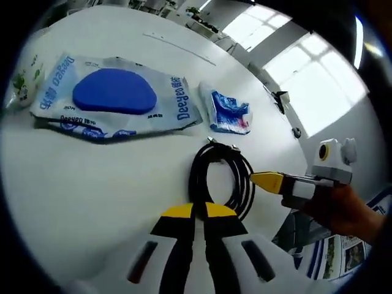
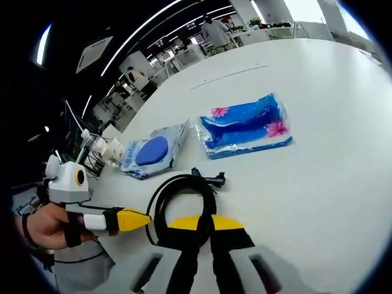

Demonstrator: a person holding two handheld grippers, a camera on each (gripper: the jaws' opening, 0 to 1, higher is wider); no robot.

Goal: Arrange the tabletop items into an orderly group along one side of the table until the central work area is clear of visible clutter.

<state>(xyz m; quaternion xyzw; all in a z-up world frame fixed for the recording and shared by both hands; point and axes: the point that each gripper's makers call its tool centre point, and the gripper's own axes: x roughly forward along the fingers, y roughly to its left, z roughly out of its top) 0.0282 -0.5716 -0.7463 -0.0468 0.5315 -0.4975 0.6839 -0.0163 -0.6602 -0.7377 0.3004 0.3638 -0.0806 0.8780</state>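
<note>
A white table (image 1: 73, 196) carries the clutter. Largest on it is a wipes pack (image 1: 116, 98) with a blue oval lid, lying flat toward the far-left part of the left gripper view; in the right gripper view the same pack (image 2: 153, 153) sits left of centre. Just beside it, seen from the right gripper view, lies a blue tissue pack (image 2: 245, 125) with pink flowers, flat on the table and apart from the wipes; in the left gripper view it appears foreshortened as a small blue-and-white packet (image 1: 229, 112) to the right of the wipes. A further pale packet with green print (image 1: 21, 82) sits at the far-left edge, beyond the wipes.

Nearest both cameras is a coiled black cable (image 1: 222, 177), its plug ends at the far side of the loop; in the right gripper view the coil (image 2: 184, 199) lies just ahead of the jaws.

The left gripper (image 1: 199, 211) has its yellow-tipped jaws pressed together at the near edge of the coil, nothing visibly pinched. The right gripper (image 2: 205, 222) likewise shows its tips closed against each other at the coil's near edge. Each gripper shows in the other's view, held in a hand (image 1: 340, 211), its yellow tip beside the cable.
</note>
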